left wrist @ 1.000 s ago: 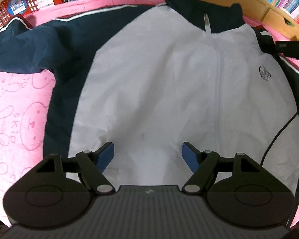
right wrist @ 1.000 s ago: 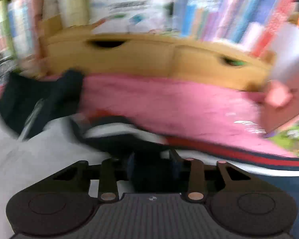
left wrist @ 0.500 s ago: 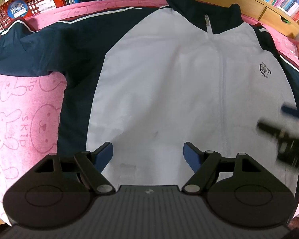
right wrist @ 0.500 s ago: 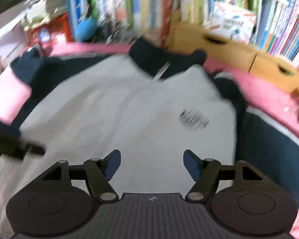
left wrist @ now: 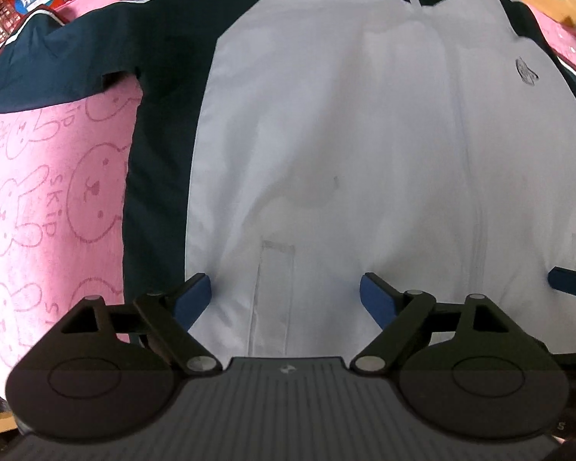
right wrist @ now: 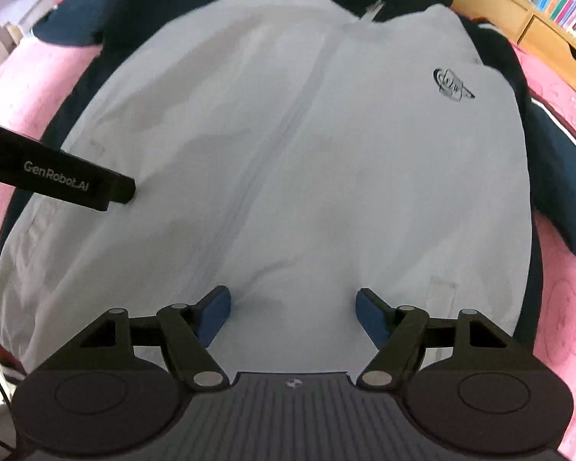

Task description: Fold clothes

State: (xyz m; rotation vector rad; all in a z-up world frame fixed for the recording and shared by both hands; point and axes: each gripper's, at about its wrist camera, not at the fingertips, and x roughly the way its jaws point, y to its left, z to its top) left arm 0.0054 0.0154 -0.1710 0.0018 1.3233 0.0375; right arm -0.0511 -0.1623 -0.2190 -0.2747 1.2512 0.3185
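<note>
Your left claw (left wrist: 286, 292) and right claw (right wrist: 292, 307) both gape wide, holding nothing, low over the jacket's hem. The jacket (left wrist: 345, 123) lies flat, front up and zipped, on the pink towel (left wrist: 46, 199), sleeves spread sideways.

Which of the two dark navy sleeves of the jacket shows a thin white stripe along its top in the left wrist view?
The sleeve on the picture's left, spread across the pink rabbit-print towel; the other sleeve is nearly out of frame.
</note>
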